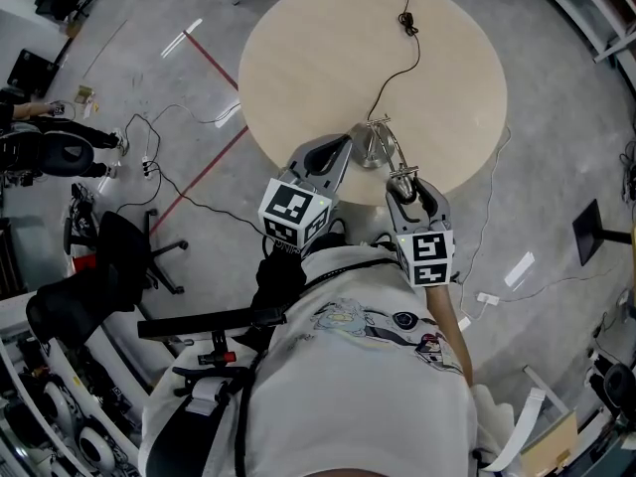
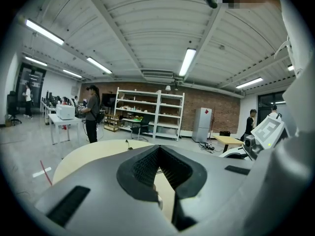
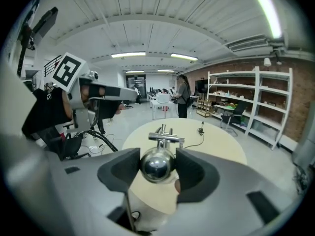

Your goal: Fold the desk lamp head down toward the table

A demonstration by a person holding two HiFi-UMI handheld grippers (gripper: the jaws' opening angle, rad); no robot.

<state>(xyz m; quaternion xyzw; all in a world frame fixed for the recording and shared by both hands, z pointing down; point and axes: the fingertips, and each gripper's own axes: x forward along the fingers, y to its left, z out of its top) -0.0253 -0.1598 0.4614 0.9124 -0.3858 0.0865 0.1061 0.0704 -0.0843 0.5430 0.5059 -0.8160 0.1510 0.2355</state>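
The desk lamp stands near the front edge of the round beige table (image 1: 328, 58), its chrome base (image 1: 373, 147) just beyond my grippers. Its chrome, ball-shaped head (image 3: 156, 165) sits between the jaws of my right gripper (image 3: 156, 167), both pads pressing its sides. Behind the head, the lamp's metal arm joint (image 3: 166, 137) sticks up. In the head view my right gripper (image 1: 402, 179) is on the head, right of the base. My left gripper (image 1: 343, 147) hovers left of the base. Its jaw tips meet, with nothing between them (image 2: 158, 149).
The lamp's black cable (image 1: 397, 68) runs across the table to a plug (image 1: 407, 23) at the far side. A black office chair (image 1: 129, 246) and floor cables lie at the left. Shelves (image 2: 147, 114) and several people stand in the background.
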